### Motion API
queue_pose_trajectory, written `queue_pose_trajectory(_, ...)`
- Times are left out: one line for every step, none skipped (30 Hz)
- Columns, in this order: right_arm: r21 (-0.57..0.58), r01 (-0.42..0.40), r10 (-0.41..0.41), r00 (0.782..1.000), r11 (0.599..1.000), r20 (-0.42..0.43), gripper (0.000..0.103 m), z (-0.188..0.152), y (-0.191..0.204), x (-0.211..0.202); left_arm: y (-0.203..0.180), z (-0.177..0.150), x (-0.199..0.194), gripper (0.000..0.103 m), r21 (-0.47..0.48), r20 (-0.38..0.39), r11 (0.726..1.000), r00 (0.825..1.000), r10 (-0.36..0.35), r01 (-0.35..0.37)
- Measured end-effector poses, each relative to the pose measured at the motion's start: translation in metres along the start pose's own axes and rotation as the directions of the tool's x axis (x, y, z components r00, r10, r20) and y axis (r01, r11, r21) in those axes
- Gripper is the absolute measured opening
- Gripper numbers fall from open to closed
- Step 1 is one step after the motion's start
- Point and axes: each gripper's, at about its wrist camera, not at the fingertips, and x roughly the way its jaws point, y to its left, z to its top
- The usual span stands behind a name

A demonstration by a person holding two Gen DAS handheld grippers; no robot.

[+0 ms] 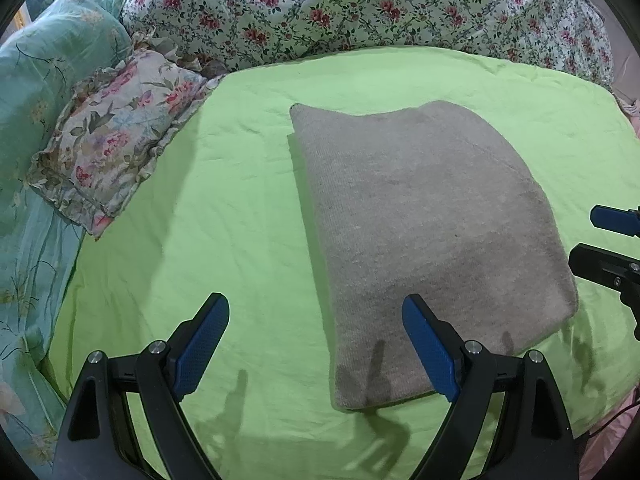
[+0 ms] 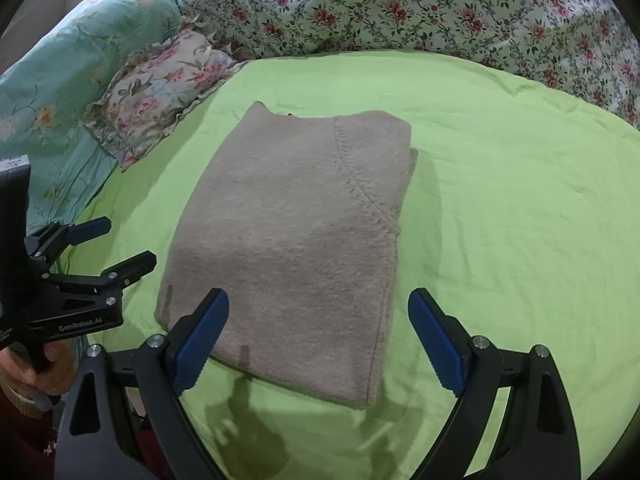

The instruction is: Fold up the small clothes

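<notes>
A grey knitted garment [image 1: 428, 232] lies folded into a flat rectangle on the green sheet [image 1: 224, 216]; it also shows in the right wrist view [image 2: 292, 240]. My left gripper [image 1: 316, 320] is open and empty, held above the garment's near left edge. My right gripper [image 2: 318, 316] is open and empty, held above the garment's near right part. The right gripper shows at the right edge of the left wrist view [image 1: 600, 240], and the left gripper at the left edge of the right wrist view [image 2: 120, 244], both beside the garment.
A floral pillow [image 1: 116, 136] lies at the left of the green sheet [image 2: 512, 208]. A teal quilt [image 1: 44, 92] and a flowered quilt [image 1: 360, 4] are piled along the left and back. The hand holding the left gripper [image 2: 36, 364] shows at the lower left.
</notes>
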Motion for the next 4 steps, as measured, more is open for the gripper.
queue_pose_trajectory(0.002,0.000,0.000,1.000,1.000,0.002,0.091,0.0003,-0.0004,0.0005,-0.0003,0.0004,0.0003,0.089,0.000,0.000,1.000,1.000,-0.001,0.001)
queue_pose_trajectory(0.004,-0.002,0.002,1.000,1.000,0.004,0.091,0.0008,-0.0011,0.0009,-0.0003,0.0005,0.0005,0.089,-0.003,0.002,1.000,1.000,0.001,-0.001)
queue_pose_trajectory(0.005,-0.005,0.005,1.000,1.000,0.007,0.091,0.0014,-0.0014,0.0014,0.0002,0.0006,0.0011,0.089,-0.004,0.002,1.000,1.000,0.006,-0.006)
queue_pose_trajectory(0.009,-0.007,0.007,1.000,1.000,0.009,0.091,0.0020,-0.0023,0.0022,0.0002,0.0006,0.0022,0.089,-0.005,-0.002,1.000,1.000,0.004,-0.004)
